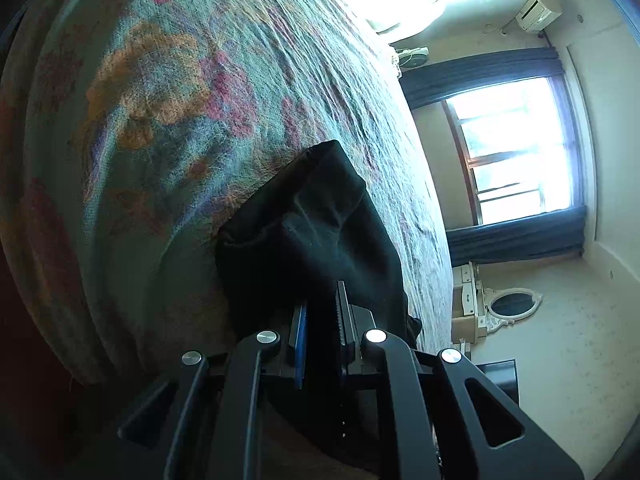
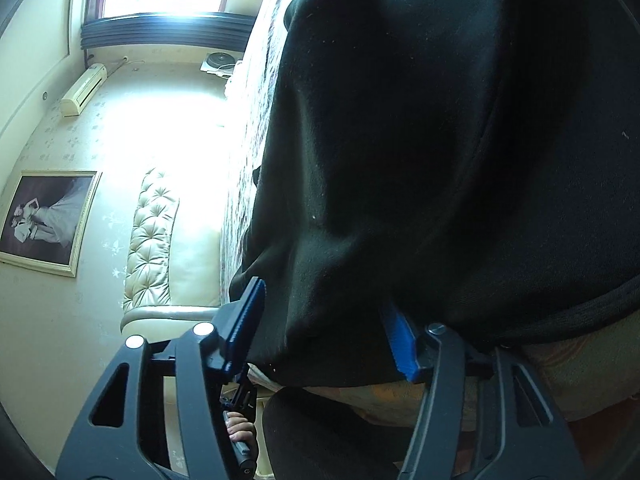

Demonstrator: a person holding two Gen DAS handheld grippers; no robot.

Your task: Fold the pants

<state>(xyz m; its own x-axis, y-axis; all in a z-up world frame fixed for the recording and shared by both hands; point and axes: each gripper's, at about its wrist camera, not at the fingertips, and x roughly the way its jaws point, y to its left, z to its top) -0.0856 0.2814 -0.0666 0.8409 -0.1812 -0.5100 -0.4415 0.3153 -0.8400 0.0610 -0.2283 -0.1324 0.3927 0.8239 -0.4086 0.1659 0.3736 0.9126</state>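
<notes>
Left wrist – left tool (image 1: 320,312) clenched on black pants (image 1: 312,232) | right tool (image 2: 324,328) released, straddling pants – floral blanket (image 1: 160,120) beneath

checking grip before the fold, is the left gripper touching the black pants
Touching. The left wrist view shows the left gripper shut on the black pants, cloth pinched between its pads.

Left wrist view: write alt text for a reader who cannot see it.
Left gripper, fingers nearly together, pinches the near edge of black pants lying on a floral blanket. Beyond the bed are a bright window with dark curtains and a wall air conditioner.
</notes>
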